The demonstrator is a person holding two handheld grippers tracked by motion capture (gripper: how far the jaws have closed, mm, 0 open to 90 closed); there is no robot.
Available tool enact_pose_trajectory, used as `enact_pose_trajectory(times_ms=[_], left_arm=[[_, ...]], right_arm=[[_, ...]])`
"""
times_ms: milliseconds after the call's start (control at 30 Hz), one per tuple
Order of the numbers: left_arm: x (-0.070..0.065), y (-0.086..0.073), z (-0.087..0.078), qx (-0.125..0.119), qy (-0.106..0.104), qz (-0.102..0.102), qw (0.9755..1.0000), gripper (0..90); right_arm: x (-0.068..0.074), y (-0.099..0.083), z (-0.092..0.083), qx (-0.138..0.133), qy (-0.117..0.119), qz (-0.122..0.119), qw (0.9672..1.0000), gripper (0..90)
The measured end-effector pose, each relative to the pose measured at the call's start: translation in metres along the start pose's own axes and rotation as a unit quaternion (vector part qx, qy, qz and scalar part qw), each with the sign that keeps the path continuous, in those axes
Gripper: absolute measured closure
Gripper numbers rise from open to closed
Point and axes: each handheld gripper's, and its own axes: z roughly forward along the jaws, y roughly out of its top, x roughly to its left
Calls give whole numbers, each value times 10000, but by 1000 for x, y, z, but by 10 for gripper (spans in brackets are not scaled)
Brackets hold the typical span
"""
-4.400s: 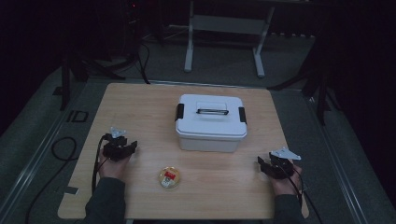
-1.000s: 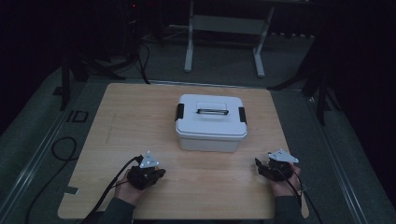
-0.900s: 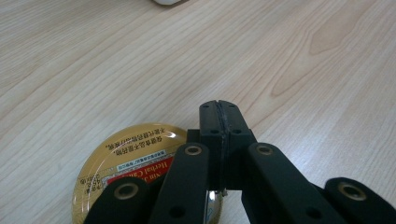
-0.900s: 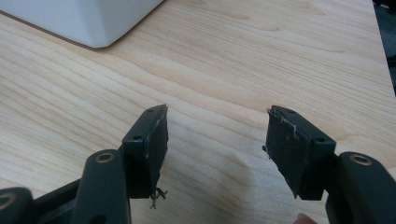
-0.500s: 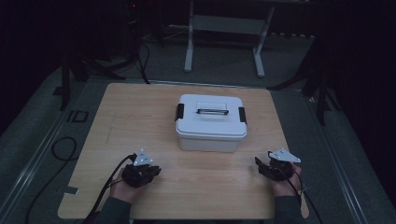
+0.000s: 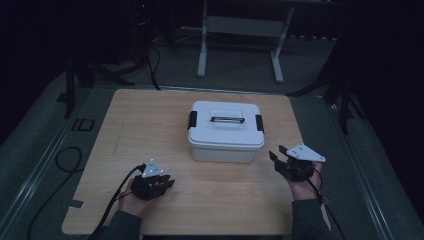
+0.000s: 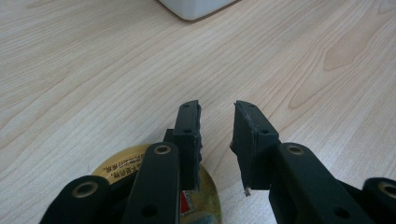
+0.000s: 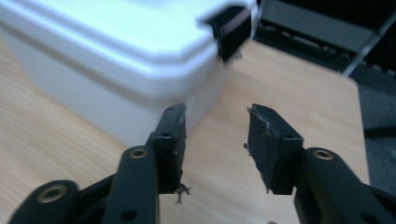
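Observation:
My left gripper (image 6: 161,184) rests low on the wooden table (image 6: 150,125) near its front edge. Its jaws have just been opening and now stand apart (image 7: 217,109) with only bare wood between the pads. A round yellow item with a red label (image 7: 122,163) lies flat under the left jaw's arm, not gripped. My right gripper (image 6: 276,156) is raised at the front right, open, pointing at the white lidded box (image 6: 226,131). Its jaws (image 8: 215,112) have just been closing and hold nothing. The box wall (image 8: 107,60) and a black latch (image 8: 229,25) are just beyond them.
The box has a black handle on its lid (image 6: 227,119) and a latch on each end. Its corner shows ahead of the left gripper (image 7: 196,7). Black cables trail from both grippers off the front edge. Beyond the table stands a metal frame (image 6: 240,30).
The left hand came from the far left to the spot where the yellow item lay, and now covers it. In the last second the right gripper has lifted off the table.

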Motion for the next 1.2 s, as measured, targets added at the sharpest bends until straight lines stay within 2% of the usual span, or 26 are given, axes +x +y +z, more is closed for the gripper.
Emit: enact_pose_trajectory(times_ms=[133,200,333,700,733,800,967,1000,1200], left_arm=[[2,0,0,-23,-13,-36,10000,715],[2,0,0,-30,-12,-41,10000,715],[2,0,0,-30,-21,-41,10000,715],[3,0,-1,-78,0,-82,9999,719],[3,0,-1,-78,0,-82,9999,720],[3,0,-1,-79,-2,-80,9999,721],[4,0,0,-71,-4,-74,9999,723],[4,0,0,-76,-7,-77,9999,723],[4,0,0,-71,-19,-84,9999,724]], right_arm=[[2,20,-4,-189,82,-81,9998,660],[5,30,-3,-221,178,-146,9995,778],[13,42,1,-258,253,-319,9988,893],[29,89,25,-323,385,-476,9976,898],[29,89,25,-323,385,-476,9976,898],[34,101,34,-307,406,-525,9973,898],[39,116,46,-312,450,-529,9971,899],[44,126,54,-275,505,-511,9970,899],[58,141,76,-203,653,-473,9965,899]])
